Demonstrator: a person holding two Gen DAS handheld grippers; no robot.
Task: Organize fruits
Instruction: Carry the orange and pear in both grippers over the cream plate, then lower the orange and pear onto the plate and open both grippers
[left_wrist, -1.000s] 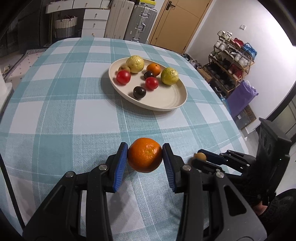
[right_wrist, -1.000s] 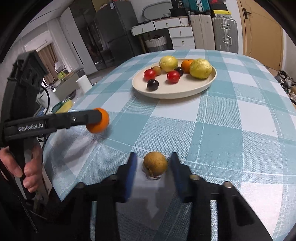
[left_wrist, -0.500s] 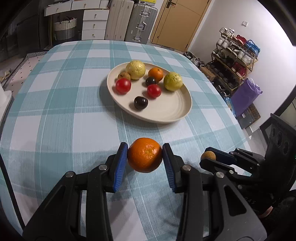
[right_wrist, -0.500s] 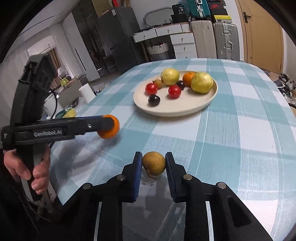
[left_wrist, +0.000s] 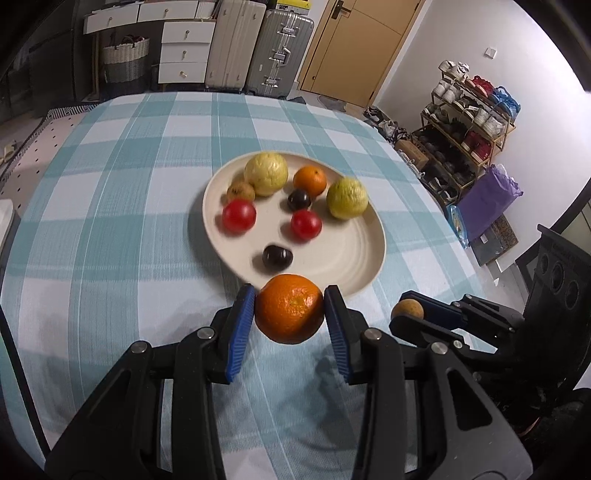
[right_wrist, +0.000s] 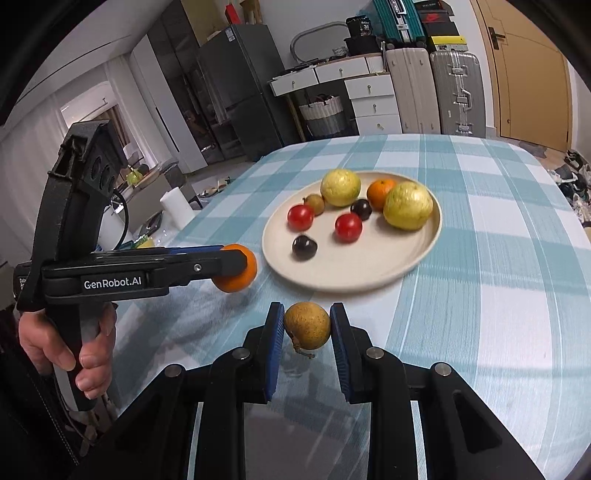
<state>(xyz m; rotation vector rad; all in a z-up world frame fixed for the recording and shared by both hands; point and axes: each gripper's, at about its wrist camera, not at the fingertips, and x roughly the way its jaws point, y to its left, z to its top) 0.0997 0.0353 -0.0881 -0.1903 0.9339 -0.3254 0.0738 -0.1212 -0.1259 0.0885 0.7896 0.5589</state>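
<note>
1. Left gripper (left_wrist: 289, 314) clamped an orange (left_wrist: 289, 308) at the plate's (left_wrist: 364, 254) 6 o'clock rim.
2. Right gripper (right_wrist: 307, 326) clamped a brown fruit (right_wrist: 307, 325) above the tabletop (right_wrist: 498, 295).
3. Plate held eight fruits.

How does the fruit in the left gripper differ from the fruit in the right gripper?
The orange in the left gripper is bright orange; the brown fruit in the right gripper is dull yellow-brown. The orange looks larger, so the left jaws stand wider. The brown fruit has a small stem; the orange shows none. Both are round, clamped, and outside the plate.
</note>
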